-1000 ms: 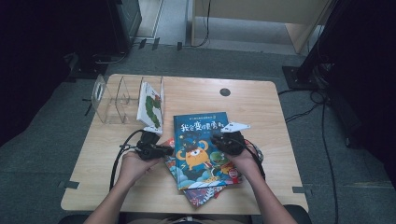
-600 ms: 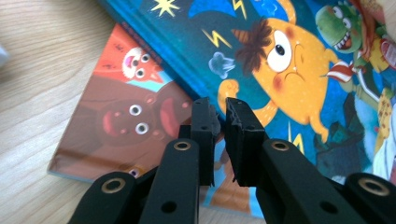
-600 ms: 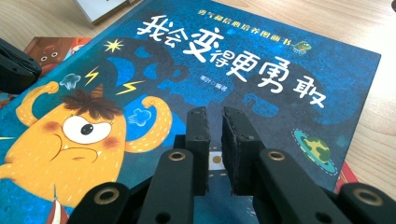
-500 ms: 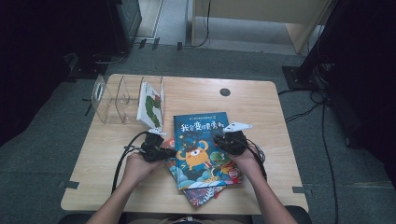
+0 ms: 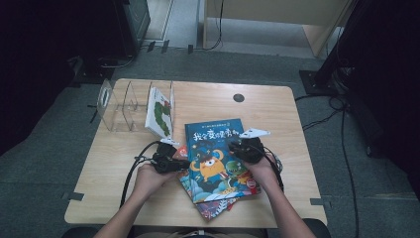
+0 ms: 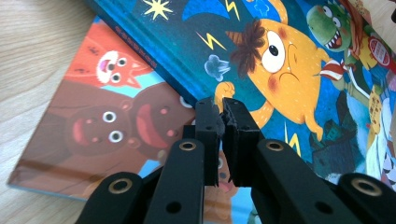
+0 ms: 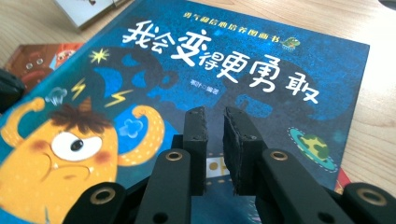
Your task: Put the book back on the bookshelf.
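A blue picture book (image 5: pixel 218 153) with a yellow monster on its cover lies on top of a small stack at the table's centre front. My left gripper (image 5: pixel 184 164) lies at the book's left edge. In the left gripper view its jaws (image 6: pixel 219 105) have just been closing and stand almost together over the blue book (image 6: pixel 289 60), with nothing between them. My right gripper (image 5: pixel 236 146) hovers over the book's right part. In the right gripper view it (image 7: pixel 215 116) hangs above the blue cover (image 7: pixel 233 70) with a thin slit between its jaws and nothing in it.
Under the blue book lies an orange book with brown bears (image 6: pixel 107 126), and more books (image 5: pixel 213 206) stick out at the stack's front. A clear book stand (image 5: pixel 119 106) at the back left holds one upright white book (image 5: pixel 159 111). A dark round hole (image 5: pixel 238 97) marks the table's far side.
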Motion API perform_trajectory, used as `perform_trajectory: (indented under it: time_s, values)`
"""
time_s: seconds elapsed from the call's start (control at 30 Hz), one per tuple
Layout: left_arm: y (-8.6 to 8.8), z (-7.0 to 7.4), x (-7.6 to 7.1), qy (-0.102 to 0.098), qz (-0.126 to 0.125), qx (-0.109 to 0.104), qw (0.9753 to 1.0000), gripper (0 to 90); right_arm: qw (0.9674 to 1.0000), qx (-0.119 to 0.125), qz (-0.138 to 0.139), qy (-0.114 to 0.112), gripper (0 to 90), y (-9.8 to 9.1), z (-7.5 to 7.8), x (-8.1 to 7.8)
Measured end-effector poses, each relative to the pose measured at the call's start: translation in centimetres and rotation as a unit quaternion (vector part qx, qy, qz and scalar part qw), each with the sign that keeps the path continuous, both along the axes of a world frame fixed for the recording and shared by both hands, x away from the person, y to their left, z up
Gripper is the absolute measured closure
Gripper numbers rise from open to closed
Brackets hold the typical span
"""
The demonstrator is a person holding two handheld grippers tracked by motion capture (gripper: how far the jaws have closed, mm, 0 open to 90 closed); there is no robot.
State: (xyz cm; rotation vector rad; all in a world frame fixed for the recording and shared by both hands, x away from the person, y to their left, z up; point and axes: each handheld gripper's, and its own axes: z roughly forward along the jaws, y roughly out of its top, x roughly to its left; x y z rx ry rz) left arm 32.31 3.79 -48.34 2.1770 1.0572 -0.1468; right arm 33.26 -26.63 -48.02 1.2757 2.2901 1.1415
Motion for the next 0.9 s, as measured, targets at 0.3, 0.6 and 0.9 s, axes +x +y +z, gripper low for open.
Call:
perform_trajectory:
  time_s: [0.3, 0.6, 0.9]
  values:
    - [-0.6, -0.1, -0.2, 0.001, -0.003, -0.005, 1.0000, 84.6, 0.9998, -0.007, -0.016, 0.005, 79.7, -0.4, -0.3, 0.1]
    - [-1.2, -0.2, -0.3, -0.005, -0.002, -0.004, 1.0000, 83.5, 0.9983, -0.022, -0.053, -0.005, 84.4, -1.8, -0.9, 0.8]
    - [-1.1, 0.0, -0.3, 0.005, -0.001, -0.007, 1.0000, 88.9, 0.9958, -0.022, -0.088, -0.013, 90.0, -3.4, -1.1, 1.6]
